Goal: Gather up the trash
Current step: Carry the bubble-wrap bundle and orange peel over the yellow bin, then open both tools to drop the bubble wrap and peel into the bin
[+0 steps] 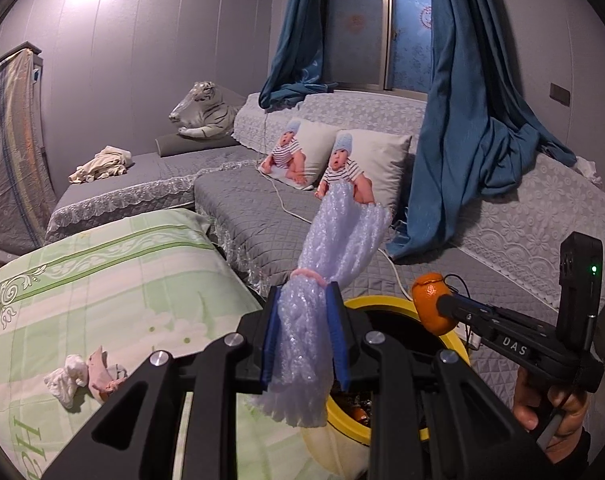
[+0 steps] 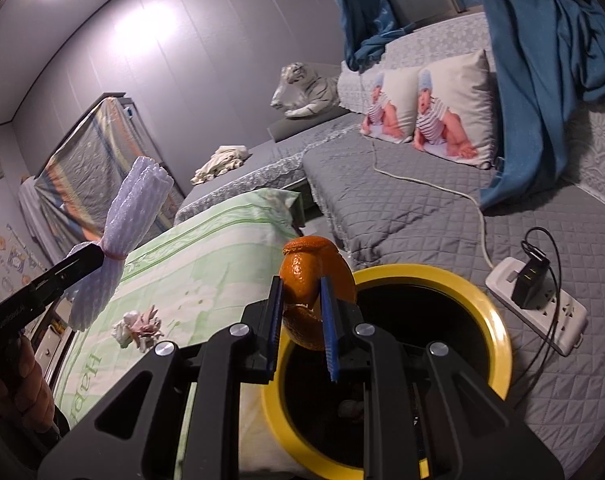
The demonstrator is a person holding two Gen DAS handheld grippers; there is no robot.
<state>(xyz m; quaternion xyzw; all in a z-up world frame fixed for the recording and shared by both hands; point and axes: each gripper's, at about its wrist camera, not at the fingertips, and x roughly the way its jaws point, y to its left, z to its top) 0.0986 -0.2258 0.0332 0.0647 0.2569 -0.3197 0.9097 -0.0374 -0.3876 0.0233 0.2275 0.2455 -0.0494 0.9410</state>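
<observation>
The yellow-rimmed bin [image 2: 498, 344] fills the lower centre. Left tongs [image 1: 305, 332] clamp a foam net bundle [image 1: 330, 248], right tongs [image 2: 302, 316] pinch orange peel [image 2: 316, 280] above its mouth (both loads ready). Next, I judge: release over the opening.

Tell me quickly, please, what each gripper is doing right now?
Left gripper: shut on the foam netting bundle.
Right gripper: shut on the orange peel.

Two baby-print pillows [image 1: 302, 152], one toy tiger [image 1: 206, 114], one yellow bin [image 2: 498, 344].
</observation>
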